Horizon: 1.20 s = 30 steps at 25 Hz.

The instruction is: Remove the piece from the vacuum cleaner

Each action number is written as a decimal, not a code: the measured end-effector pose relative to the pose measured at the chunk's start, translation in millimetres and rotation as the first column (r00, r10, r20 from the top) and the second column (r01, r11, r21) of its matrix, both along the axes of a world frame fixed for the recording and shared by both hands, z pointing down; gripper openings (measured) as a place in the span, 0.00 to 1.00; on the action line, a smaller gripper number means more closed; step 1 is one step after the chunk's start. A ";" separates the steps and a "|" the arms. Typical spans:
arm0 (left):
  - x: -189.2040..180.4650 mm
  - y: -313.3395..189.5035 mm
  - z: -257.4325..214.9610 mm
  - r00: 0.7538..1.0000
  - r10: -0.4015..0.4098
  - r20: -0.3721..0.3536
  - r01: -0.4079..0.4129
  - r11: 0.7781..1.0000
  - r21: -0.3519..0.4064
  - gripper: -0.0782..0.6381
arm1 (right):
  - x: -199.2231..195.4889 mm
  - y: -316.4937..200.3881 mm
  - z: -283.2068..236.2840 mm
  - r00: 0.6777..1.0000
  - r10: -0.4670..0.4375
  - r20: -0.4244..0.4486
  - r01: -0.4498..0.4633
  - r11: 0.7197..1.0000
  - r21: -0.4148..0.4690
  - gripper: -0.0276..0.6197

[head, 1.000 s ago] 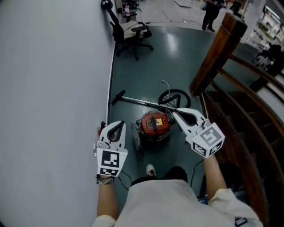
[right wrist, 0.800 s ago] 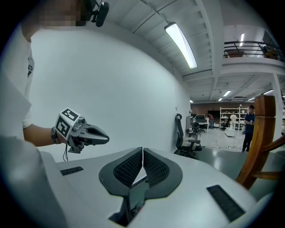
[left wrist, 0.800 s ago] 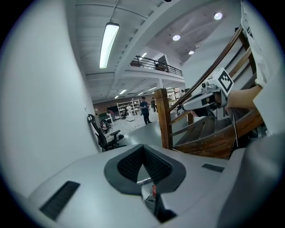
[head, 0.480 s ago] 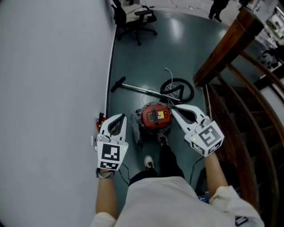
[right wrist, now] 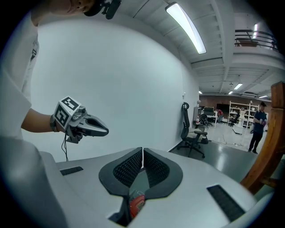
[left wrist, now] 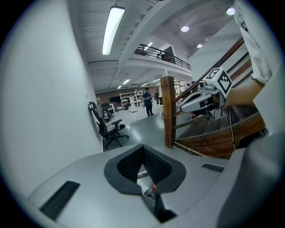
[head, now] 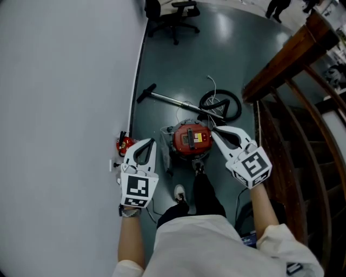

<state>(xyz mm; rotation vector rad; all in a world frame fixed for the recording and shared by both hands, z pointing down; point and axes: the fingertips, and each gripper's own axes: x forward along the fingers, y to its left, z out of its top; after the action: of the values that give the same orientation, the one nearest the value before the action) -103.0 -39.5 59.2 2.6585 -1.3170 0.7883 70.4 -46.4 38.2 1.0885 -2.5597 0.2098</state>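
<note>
A white wall (head: 65, 108) fills the left side of the head view, and a small red object (head: 125, 143) lies on the floor at its base; just to the right of it the left gripper (head: 149, 143) is held up over the dark floor (head: 178, 59), its jaws pressed together with nothing between them (its own view shows the ribbed pads meeting along one line); further up the floor an office chair (head: 174, 12) stands near the wall; a long metal wand (head: 174, 100) lies on the floor, its dark nozzle end towards the wall and its other end running towards a coiled black hose (head: 220, 105); the red vacuum cleaner (head: 190, 139) sits on the floor below the wand, and in the head view it appears between the two grippers, with neither gripper touching it; the person's shoe (head: 181, 193) is on the floor just below the cleaner; to the right, the right gripper (head: 213, 133) is also held in the air, its jaws closed on nothing, and through the gap beneath them its view shows a bit of the red cleaner; at the far right a wooden staircase (head: 286, 54) with a heavy handrail rises beside the person
</note>
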 end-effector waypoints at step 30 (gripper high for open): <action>15.8 -32.2 236.4 0.998 -0.039 -0.055 0.026 0.975 -0.221 0.18 | -11.2 -32.8 239.2 1.000 -0.015 0.003 0.015 0.971 -0.239 0.20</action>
<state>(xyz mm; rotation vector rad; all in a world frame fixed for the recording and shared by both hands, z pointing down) -87.2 -71.7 295.6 2.4623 -1.1811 0.7938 59.2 -79.2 277.4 0.9772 -2.4638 0.5006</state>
